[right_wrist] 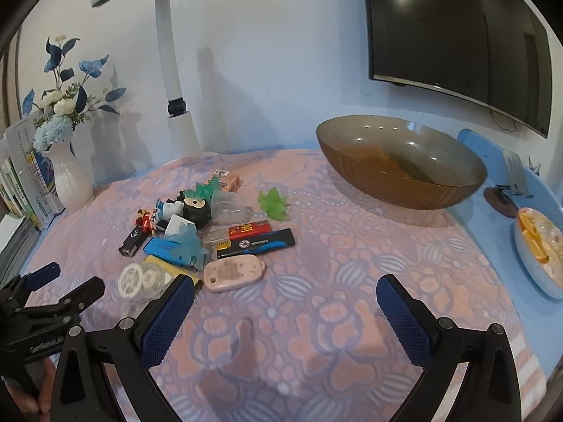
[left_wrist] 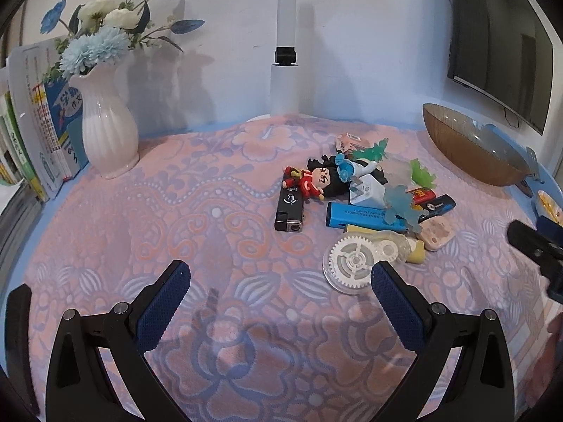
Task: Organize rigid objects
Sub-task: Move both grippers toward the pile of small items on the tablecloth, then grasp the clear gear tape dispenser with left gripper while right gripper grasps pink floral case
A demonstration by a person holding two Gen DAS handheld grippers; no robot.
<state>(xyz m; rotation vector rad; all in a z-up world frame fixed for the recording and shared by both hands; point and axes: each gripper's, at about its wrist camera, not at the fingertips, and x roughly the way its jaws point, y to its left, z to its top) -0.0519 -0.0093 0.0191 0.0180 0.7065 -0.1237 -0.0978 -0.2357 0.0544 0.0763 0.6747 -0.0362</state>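
Note:
A pile of small rigid objects lies on the patterned cloth: a black lighter (left_wrist: 289,207), a red doll figure (left_wrist: 311,179), a blue case (left_wrist: 364,215), a white gear disc (left_wrist: 350,258), a pink oval case (right_wrist: 234,270), a black-and-blue lighter (right_wrist: 256,243), a red box (right_wrist: 249,229) and a clear cup (right_wrist: 228,207). A brown glass bowl (right_wrist: 401,161) stands behind to the right. My left gripper (left_wrist: 279,281) is open and empty, just before the gear disc. My right gripper (right_wrist: 285,295) is open and empty, right of the pink case.
A white vase with blue flowers (left_wrist: 107,130) and upright books (left_wrist: 38,123) stand at the far left. A white lamp post (left_wrist: 286,38) rises at the back. A TV (right_wrist: 461,31) hangs on the wall. A plate of orange slices (right_wrist: 540,246) sits at the right edge.

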